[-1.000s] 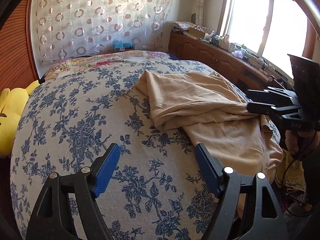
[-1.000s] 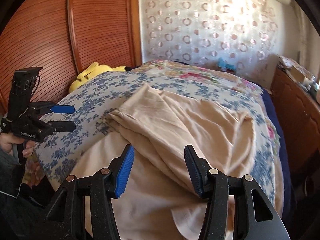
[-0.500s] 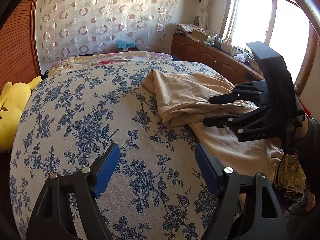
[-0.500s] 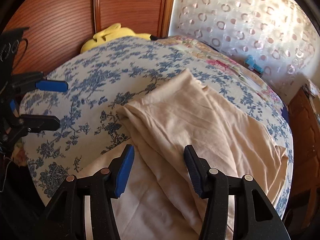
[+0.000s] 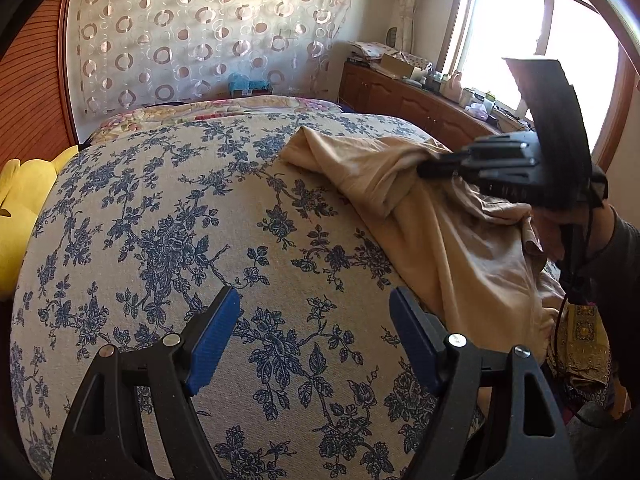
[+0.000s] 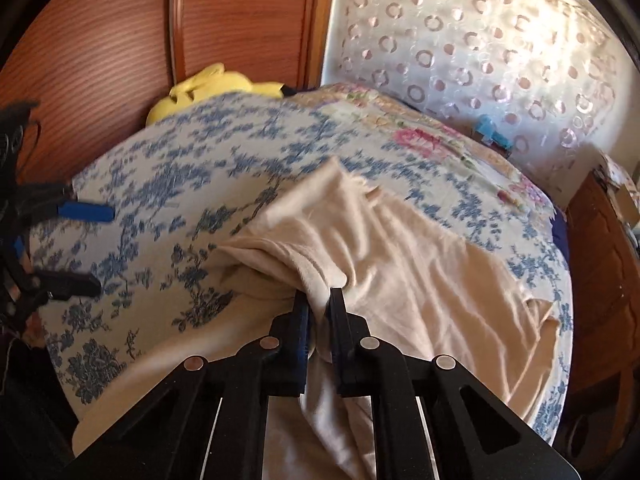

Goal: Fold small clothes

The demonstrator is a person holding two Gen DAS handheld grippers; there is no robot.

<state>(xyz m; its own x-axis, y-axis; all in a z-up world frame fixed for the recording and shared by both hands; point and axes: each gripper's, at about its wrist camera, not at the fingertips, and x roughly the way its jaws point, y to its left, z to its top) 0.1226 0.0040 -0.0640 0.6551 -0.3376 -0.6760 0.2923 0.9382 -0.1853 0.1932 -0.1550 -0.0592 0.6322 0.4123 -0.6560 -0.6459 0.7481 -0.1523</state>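
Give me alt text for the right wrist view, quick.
The right gripper is closing on a bunched fold of the beige garment, which lies rumpled on the blue-floral bedspread. The left gripper hangs open at the left edge, holding nothing.

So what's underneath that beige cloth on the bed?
The beige cloth lies on the blue flowered bedspread, which shows all around it. The right tool is closing on a bunched fold near its front edge. Whatever sits beneath the cloth's middle is covered.
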